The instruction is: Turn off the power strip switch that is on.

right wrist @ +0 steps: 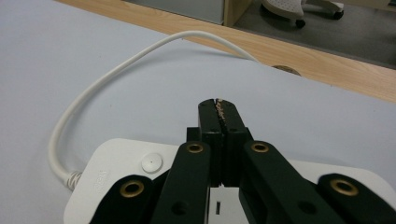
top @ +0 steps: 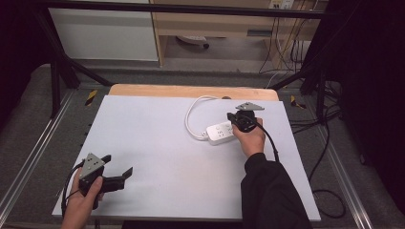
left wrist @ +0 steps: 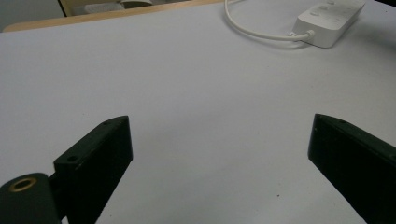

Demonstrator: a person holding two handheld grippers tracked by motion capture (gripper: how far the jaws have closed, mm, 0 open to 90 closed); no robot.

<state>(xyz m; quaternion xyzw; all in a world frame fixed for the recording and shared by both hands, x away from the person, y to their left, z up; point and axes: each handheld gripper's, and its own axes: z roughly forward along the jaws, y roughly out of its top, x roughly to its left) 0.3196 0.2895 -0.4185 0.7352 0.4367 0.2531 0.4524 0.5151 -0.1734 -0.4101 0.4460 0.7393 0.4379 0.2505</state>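
Worktop (top: 157, 157): pale grey-white sheet over a wooden board, whose bare wood edge shows along the far side.

Person: two forearms enter from the near edge. The right arm wears a dark sleeve (top: 270, 191); the right hand (top: 250, 138) reaches to the far right of centre, and the left hand (top: 86, 200) sits at the near left corner.

Power strip (top: 220, 132): white, flat on the worktop, right of centre toward the far side. A round button (right wrist: 152, 162) sits on its top near the cord end.

Cord (top: 193, 114): white, leaves the strip's left end, loops left and toward the far side, then curves right to the far edge of the worktop.

Left gripper (top: 119, 167): black, with a grey three-cornered plate, above bare worktop at the near left, well apart from the power strip. Its fingers (left wrist: 95, 154) stand wide apart with nothing between them.

Right gripper (right wrist: 219, 116): black, directly above the power strip's top face. Its fingers (right wrist: 209, 123) are pressed together, gripping nothing; whether they touch the strip cannot be told.
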